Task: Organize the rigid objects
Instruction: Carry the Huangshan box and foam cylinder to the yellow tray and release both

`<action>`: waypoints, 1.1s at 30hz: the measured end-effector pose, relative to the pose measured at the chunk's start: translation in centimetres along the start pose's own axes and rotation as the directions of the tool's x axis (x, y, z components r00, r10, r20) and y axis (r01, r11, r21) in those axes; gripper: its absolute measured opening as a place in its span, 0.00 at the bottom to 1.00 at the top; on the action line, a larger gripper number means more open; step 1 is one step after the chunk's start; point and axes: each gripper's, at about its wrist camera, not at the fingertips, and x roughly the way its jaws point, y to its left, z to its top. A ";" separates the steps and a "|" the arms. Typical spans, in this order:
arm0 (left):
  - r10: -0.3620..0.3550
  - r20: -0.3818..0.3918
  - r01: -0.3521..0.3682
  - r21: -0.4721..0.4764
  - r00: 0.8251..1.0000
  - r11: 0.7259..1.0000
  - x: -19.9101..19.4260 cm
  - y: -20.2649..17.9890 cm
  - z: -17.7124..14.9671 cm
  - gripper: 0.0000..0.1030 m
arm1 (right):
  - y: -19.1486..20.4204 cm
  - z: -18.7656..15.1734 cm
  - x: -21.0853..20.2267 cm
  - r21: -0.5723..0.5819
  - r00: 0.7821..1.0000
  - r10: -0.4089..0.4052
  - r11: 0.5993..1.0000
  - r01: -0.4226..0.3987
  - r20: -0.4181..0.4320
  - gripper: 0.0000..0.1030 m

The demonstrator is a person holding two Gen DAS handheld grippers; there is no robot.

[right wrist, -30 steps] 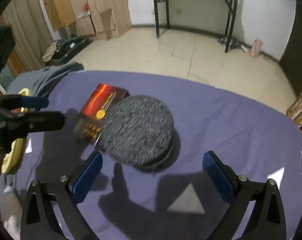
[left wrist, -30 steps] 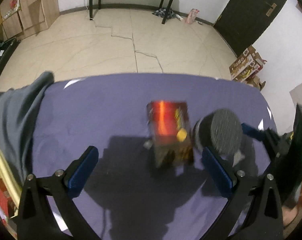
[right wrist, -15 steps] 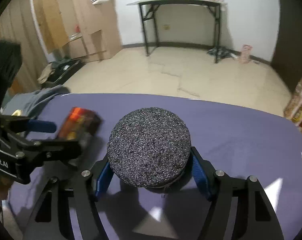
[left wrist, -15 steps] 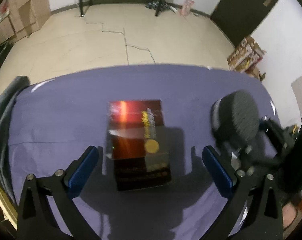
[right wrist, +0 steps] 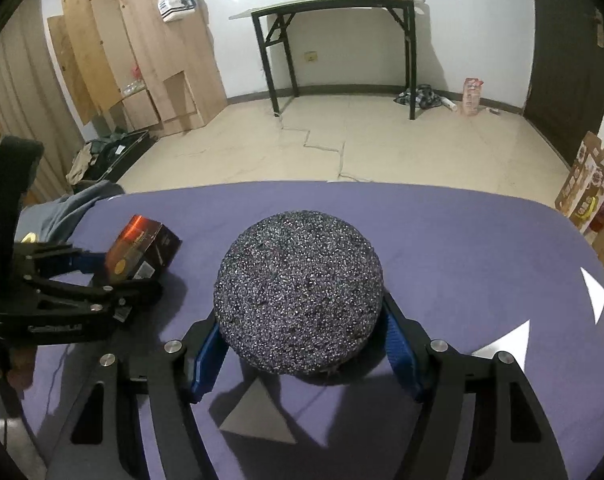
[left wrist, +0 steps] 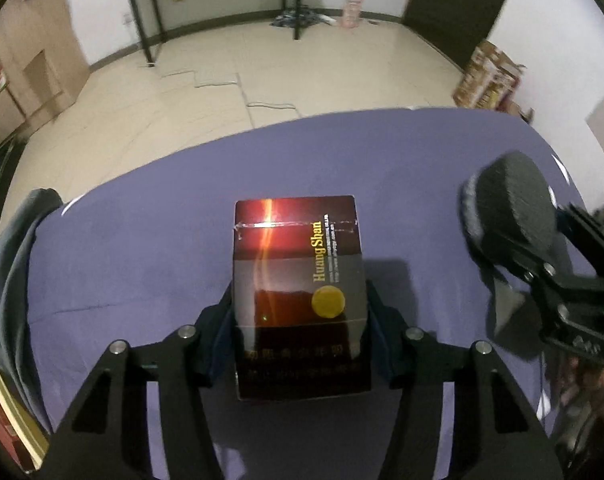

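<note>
The dark red box (left wrist: 300, 296) sat at the view's centre, pinched by its long sides in the left gripper (left wrist: 300, 330). At three o'clock, the right gripper (right wrist: 302, 344) clasped the speckled round disc (right wrist: 300, 294) above the purple tabletop (right wrist: 462, 248), probably for regrouping.

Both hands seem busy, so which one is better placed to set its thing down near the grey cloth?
Probably the left gripper: it grips the red box, nearer the grey cloth. The right gripper holds the speckled disc.

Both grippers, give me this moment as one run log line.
left gripper: shut on box | right gripper: shut on disc
</note>
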 end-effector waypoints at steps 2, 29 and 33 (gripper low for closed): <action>-0.014 0.000 0.014 0.008 1.000 1.000 -0.7 0.3 -0.7 0.56 | 0.3 -0.1 -0.3 -0.014 1.000 0.006 1.000 -0.006 -0.014 0.66; 0.251 0.138 -0.182 -0.383 0.958 0.906 -23.0 28.2 -19.9 0.56 | 24.3 4.9 -6.6 -0.437 0.867 0.457 0.751 -0.495 -0.197 0.66; 0.225 0.080 -0.170 -0.429 0.971 0.887 -20.8 29.9 -22.4 0.56 | 29.6 5.5 -2.9 -0.475 0.852 0.435 0.707 -0.524 -0.292 0.66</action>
